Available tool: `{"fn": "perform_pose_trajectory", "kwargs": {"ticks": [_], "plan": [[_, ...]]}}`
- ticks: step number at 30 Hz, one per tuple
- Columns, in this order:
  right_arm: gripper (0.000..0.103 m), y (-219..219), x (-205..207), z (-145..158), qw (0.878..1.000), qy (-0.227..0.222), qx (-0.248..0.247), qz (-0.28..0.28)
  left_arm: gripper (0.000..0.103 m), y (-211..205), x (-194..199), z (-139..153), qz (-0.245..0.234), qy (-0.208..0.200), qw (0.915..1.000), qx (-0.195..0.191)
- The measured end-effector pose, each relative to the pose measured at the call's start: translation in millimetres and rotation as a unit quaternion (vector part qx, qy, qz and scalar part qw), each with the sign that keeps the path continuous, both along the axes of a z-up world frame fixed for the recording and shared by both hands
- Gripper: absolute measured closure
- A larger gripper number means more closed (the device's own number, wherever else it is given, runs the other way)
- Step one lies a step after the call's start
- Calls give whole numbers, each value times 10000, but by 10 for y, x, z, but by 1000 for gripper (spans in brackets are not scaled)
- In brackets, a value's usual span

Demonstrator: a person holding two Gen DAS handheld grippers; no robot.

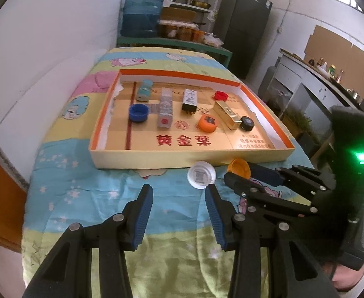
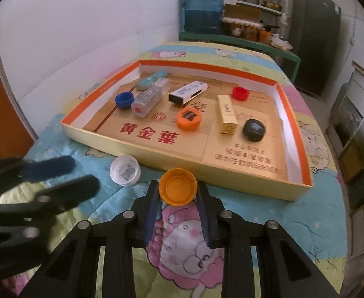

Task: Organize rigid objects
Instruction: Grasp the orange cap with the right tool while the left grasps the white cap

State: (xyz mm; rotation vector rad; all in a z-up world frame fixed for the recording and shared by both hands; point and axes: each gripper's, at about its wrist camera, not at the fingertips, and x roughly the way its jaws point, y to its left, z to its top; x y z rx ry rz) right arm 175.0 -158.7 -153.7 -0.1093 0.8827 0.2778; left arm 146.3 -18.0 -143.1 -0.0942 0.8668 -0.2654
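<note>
Orange bottle cap (image 2: 178, 186), open side up, sits on the cartoon-print quilt (image 2: 268, 213) just in front of the tray's near wall, between the tips of the right gripper (image 2: 178, 193). Its blue-padded fingers (image 2: 152, 213) stand close on either side of the cap; whether they actually press it I cannot tell. Just to its left lies a white cap (image 2: 124, 170), also open side up with a printed code inside, touching nothing. The left gripper (image 1: 179, 193) hangs over the quilt with its jaws spread wide and nothing between them; the white cap lies just past its right fingertip in the left wrist view. Between both caps and the tray floor stands the low cream wall of the shallow cardboard tray (image 2: 186, 164), orange along its rim.

Inside the tray, well spaced: a blue cap (image 2: 124, 99) at the left, a clear patterned box (image 2: 147, 100) with a red dot on its end beside it, a teal and white box (image 2: 150, 80) behind those, a black and white box (image 2: 188, 92) near the middle, an orange cap with a dark label (image 2: 189, 119), a gold box (image 2: 226, 114), a black cap (image 2: 254, 129) just right of the gold box, and a red cap (image 2: 240, 93) toward the far right.

Beyond the bed stand a blue water jug (image 2: 203, 10), shelves of cookware (image 2: 253, 5) and a dark refrigerator (image 2: 315, 37).
</note>
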Motion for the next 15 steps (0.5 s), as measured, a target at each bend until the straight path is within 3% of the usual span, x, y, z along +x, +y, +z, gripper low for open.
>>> {"fn": "perform_pose_trajectory", "kwargs": {"ticks": [15], "plan": [[72, -408, -225, 172, 9988, -120, 313, -360, 60, -390, 307, -246, -217, 216, 9992, 244]]}}
